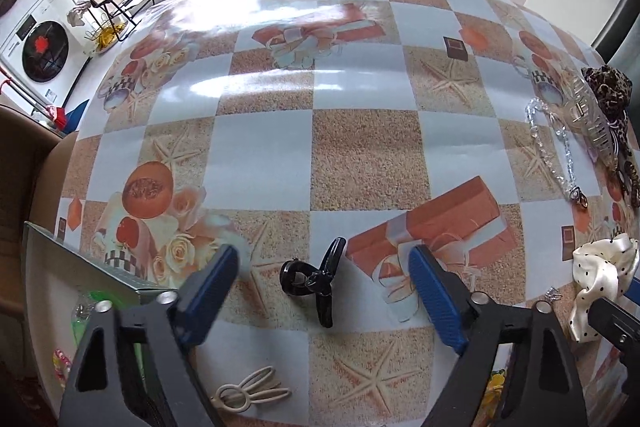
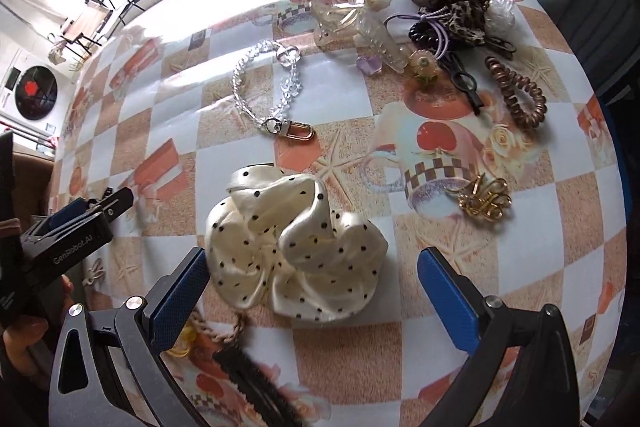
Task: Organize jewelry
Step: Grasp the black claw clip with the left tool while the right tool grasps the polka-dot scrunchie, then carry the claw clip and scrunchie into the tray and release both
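A round table [image 1: 360, 147] in a glossy checkered cloth printed with starfish carries everything. Near its right edge lies a cream satin scrunchie with black dots [image 2: 294, 255], untouched between the spread jaws of the right gripper [image 2: 312, 277]. The left gripper [image 1: 322, 267] – jaws wide apart – straddles a small black plastic claw clip [image 1: 316, 281] by the near edge.
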